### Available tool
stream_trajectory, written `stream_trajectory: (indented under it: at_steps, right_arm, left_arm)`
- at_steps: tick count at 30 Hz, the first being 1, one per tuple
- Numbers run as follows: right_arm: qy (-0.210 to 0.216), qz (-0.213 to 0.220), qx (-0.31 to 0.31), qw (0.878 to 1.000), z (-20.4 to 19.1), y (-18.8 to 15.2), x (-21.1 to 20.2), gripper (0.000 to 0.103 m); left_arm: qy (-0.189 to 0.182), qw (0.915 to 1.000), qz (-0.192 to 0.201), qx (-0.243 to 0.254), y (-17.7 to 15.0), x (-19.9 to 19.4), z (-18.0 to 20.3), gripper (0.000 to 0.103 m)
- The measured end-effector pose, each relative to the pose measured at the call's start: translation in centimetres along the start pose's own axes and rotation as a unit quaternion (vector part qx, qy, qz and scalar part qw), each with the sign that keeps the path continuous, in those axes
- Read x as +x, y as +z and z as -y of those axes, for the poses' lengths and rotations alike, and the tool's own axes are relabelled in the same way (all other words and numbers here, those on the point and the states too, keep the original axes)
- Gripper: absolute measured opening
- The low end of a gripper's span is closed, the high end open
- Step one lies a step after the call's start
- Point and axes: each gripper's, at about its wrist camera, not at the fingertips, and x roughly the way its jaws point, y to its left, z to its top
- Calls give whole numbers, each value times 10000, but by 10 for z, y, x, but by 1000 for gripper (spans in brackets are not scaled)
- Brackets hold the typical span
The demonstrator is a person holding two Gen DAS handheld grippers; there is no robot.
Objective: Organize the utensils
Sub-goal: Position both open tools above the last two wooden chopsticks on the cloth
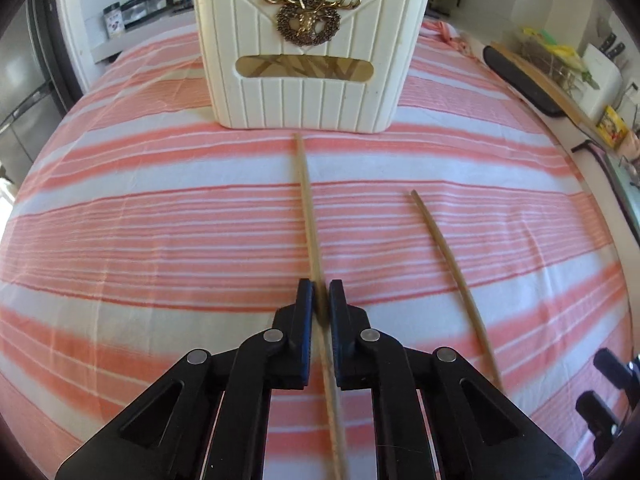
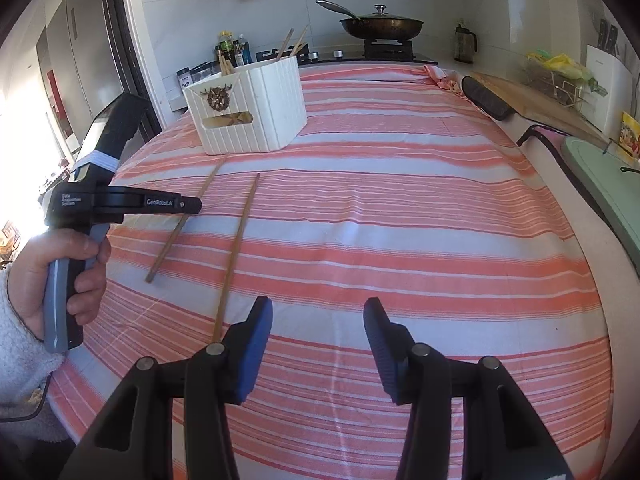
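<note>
— Where's the chopstick?

— One chopstick (image 1: 308, 208) is clenched in my left gripper (image 1: 321, 300), its jaws closed on it, tip pointing at the white holder (image 1: 308, 96). A second chopstick (image 1: 448, 256) lies just right of it on the striped tablecloth (image 1: 160, 220).

— And your other hand?

— My right gripper (image 2: 318, 320) hovers over the table, jaws spread, holding nothing. More chopsticks (image 2: 294, 44) stand in the holder.
</note>
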Motion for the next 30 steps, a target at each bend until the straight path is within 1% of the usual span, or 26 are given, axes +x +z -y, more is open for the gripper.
stream_trajectory:
  at_steps: [4,5,7,11,12,14,15,16,18,19,20,23,25,26,27,28,30]
  right_arm:
    - [425,-263,-102,9987,-23,7,16,50]
    - [476,-323,-166,9982,-31,7,21,50]
    - [433,-440,-384,9974,-47,9,33,49]
    - [290,-640,-655,9954,-68,9,54,49]
    - [191,-605,-733,9953,-72,9,55,46]
    - [-34,-574,-781,9953,-73,10,55,26]
    - [-153,-565,-720,9957,-70,12,55,10]
    - [-217,-563,-636,9961,-66,12,54,6]
    - [-418,-539,-451,9966,-55,13,51,5]
    - [-590,-531,-398,9961,-48,12,50,5]
    - [-730,-523,-341,9954,-41,11,49,5]
    - [-939,-533,-174,9940,-22,10,42,6]
    - [-898,-512,-156,9945,-15,9,38,17]
    - [-840,-498,-170,9951,-14,9,37,25]
    - [-765,-467,-198,9958,-14,10,35,43]
    - [-724,-418,-243,9962,-14,11,34,52]
    - [-717,-388,-413,9958,-18,14,34,53]
  left_arm:
    - [-64,10000,-22,-55,-27,-19,-20,6]
    - [-74,9999,-39,-89,-33,-23,-25,6]
    - [-104,9998,-30,-147,-46,-30,-33,6]
    - [-10,10000,40,-74,-70,-45,-40,6]
    - [1,10000,62,-41,-73,-48,-42,6]
    - [78,9999,113,50,-79,-52,-42,8]
    - [112,9998,121,67,-79,-52,-38,15]
    - [129,9998,132,70,-78,-53,-40,22]
    - [189,9996,219,16,-75,-56,-44,61]
    - [226,9993,302,-9,-72,-58,-46,66]
    - [267,9989,385,-12,-70,-60,-48,69]
    - [336,9986,398,109,-62,-57,-52,74]
    - [405,9981,415,192,-59,-53,-52,74]
    - [449,9978,421,238,-58,-51,-51,74]
    - [482,9976,425,273,-57,-50,-50,74]
    - [510,9973,434,300,-56,-48,-49,74]
    - [526,9970,453,350,-54,-46,-48,75]
